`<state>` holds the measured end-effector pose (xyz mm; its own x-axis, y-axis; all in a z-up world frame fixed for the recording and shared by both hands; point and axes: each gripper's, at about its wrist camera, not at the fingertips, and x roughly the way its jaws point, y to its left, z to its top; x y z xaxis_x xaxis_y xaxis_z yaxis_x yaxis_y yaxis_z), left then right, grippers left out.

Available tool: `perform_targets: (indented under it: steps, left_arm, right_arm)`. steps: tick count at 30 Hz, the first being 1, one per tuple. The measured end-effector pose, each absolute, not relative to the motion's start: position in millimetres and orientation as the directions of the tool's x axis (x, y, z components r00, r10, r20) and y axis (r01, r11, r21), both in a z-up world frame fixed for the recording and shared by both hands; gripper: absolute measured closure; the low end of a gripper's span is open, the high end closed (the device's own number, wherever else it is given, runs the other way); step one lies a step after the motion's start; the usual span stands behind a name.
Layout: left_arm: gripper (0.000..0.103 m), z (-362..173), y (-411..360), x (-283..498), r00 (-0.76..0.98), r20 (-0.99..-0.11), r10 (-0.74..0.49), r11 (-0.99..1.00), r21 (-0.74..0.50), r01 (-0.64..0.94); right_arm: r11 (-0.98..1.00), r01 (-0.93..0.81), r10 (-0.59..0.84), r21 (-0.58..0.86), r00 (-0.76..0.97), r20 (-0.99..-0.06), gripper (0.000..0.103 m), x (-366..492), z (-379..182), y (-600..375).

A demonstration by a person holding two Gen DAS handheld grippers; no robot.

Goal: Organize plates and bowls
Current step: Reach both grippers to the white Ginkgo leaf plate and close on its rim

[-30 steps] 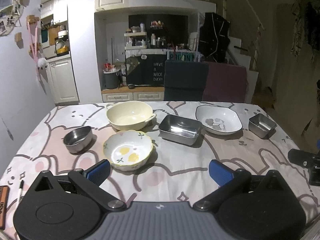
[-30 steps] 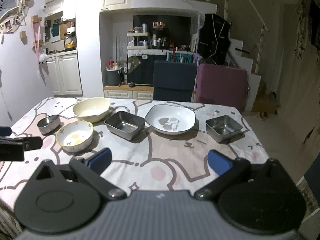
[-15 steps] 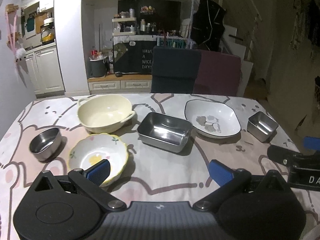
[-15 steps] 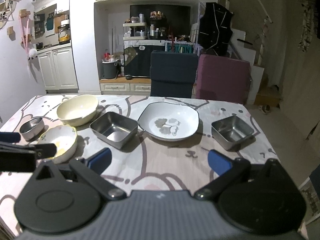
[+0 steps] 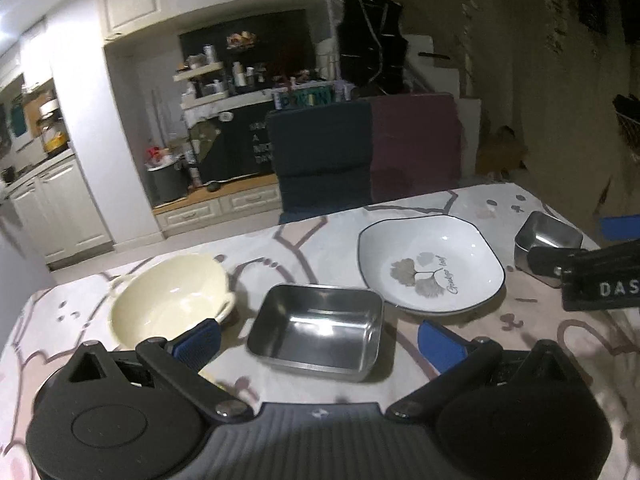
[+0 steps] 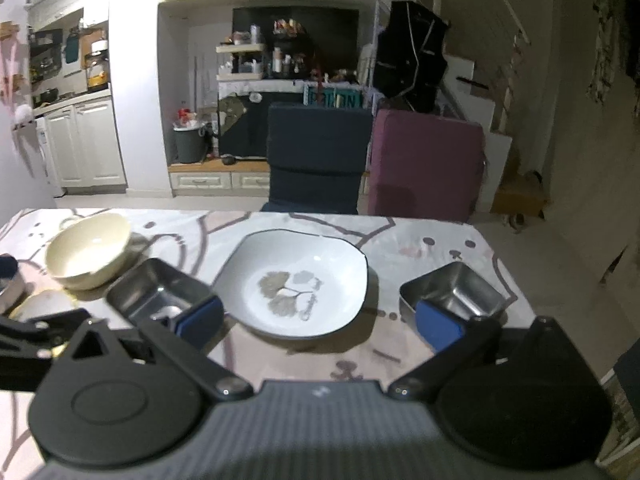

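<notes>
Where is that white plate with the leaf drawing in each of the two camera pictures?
Left wrist view: the white leaf plate sits right of centre, behind and to the right of the large steel tray.
Right wrist view: the same plate lies at the centre, between the open fingers of the right hand-held gripper.
Shared landmark: the large steel tray sits just left of the plate in both views.

White leaf-print plate (image 6: 300, 284) lies upright between two empty steel containers (image 6: 158, 294) (image 6: 454, 292).
</notes>
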<state>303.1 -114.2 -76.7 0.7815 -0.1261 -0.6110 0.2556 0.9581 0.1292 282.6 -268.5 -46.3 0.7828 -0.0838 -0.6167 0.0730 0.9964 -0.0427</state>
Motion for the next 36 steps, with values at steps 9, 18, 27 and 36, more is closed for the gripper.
perform_targets:
  steps: [9,18,27,36]
  left_arm:
    - [0.000,-109,-140,373,0.752,-0.624,-0.213,0.941,0.075,0.329]
    - [0.000,-119,-157,425,0.788,-0.561,-0.251,0.907,0.148,0.395]
    - [0.000,-138,-151,467,0.711,-0.610,-0.351,0.908,-0.037,0.417]
    - [0.026,-151,-145,490,0.610,-0.661,-0.438,0.887,-0.205,0.414]
  right_arm:
    - [0.994,0.098,-0.033,0.057,0.732,-0.681,0.000,359,-94,-308]
    - [0.982,0.015,0.117,0.188,0.735,-0.668,0.000,410,-126,-335]
    - [0.956,0.076,0.148,0.283,0.706,-0.693,0.002,432,-151,-358]
    - [0.919,0.179,0.142,0.350,0.678,-0.721,0.069,450,-173,-376]
